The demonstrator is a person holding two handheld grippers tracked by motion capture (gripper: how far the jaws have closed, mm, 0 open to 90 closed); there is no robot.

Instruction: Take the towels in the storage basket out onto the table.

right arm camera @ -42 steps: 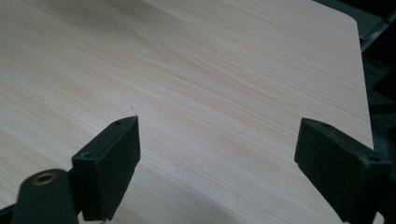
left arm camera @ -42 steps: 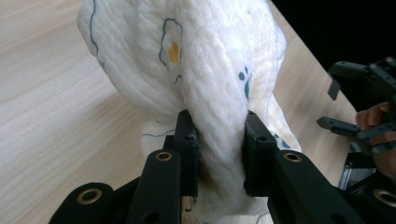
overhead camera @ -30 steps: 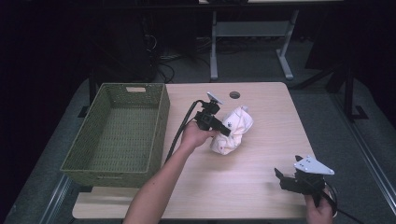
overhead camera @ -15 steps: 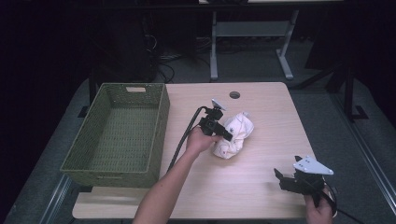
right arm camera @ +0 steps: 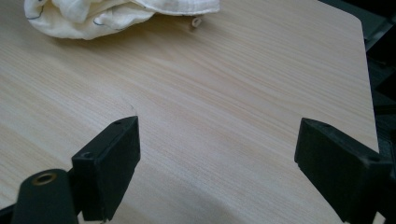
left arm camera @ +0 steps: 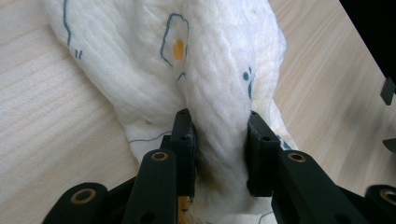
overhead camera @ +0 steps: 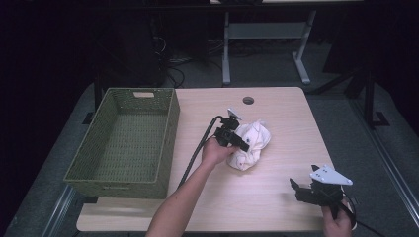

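Note:
A crumpled white cloth [overhead camera: 254,140] with small blue and orange prints lies at the middle of the wooden table [overhead camera: 276,202]. My left gripper [overhead camera: 241,144] reaches into it from the left, and in the left gripper view [left arm camera: 218,119] its two black jaws pinch a thick fold of the cloth [left arm camera: 154,70]. Near the table's front right corner my right gripper [overhead camera: 295,190] is held wide open over bare wood [right arm camera: 219,135], with nothing between its jaws. The cloth [right arm camera: 93,18] lies well beyond it, at the top left of the right gripper view.
A green woven basket [overhead camera: 170,128] stands empty on the left side of the table, a hand's width from the cloth. A round cable hole [overhead camera: 248,100] sits near the far edge. Desk legs and cables stand on the dark floor behind.
My left gripper has slid down and to the right onto the cloth and closed on a fold of it. The right gripper has stayed put.

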